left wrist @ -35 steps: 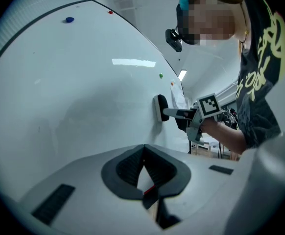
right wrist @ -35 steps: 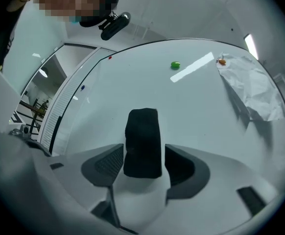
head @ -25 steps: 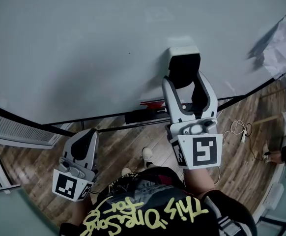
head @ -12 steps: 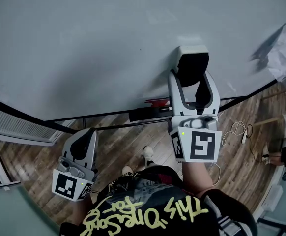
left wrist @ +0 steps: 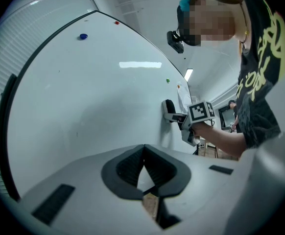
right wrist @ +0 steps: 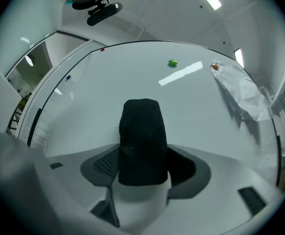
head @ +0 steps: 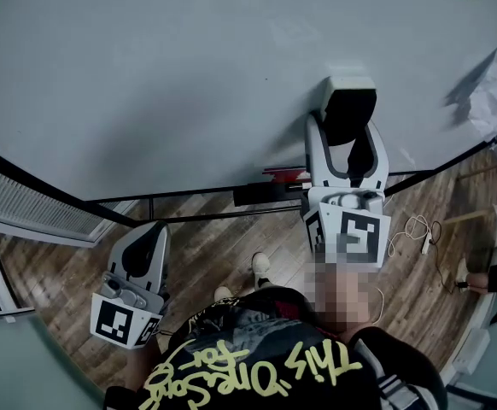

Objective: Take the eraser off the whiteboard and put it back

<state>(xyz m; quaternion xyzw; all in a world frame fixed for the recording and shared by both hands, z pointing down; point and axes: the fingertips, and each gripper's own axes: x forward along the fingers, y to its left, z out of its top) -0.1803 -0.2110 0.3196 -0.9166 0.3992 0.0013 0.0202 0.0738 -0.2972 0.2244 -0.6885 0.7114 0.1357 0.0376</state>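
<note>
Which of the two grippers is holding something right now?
The right gripper: its jaws grip the black eraser at the whiteboard. The left gripper hangs lower, jaws together and empty.

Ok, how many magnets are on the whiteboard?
4: green magnet, orange magnet on the paper, red magnet, blue magnet further left. More may be hidden.

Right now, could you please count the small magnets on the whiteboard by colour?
green magnet: 1
orange magnet: 1
red magnet: 1
blue magnet: 1
Total: 4
</note>
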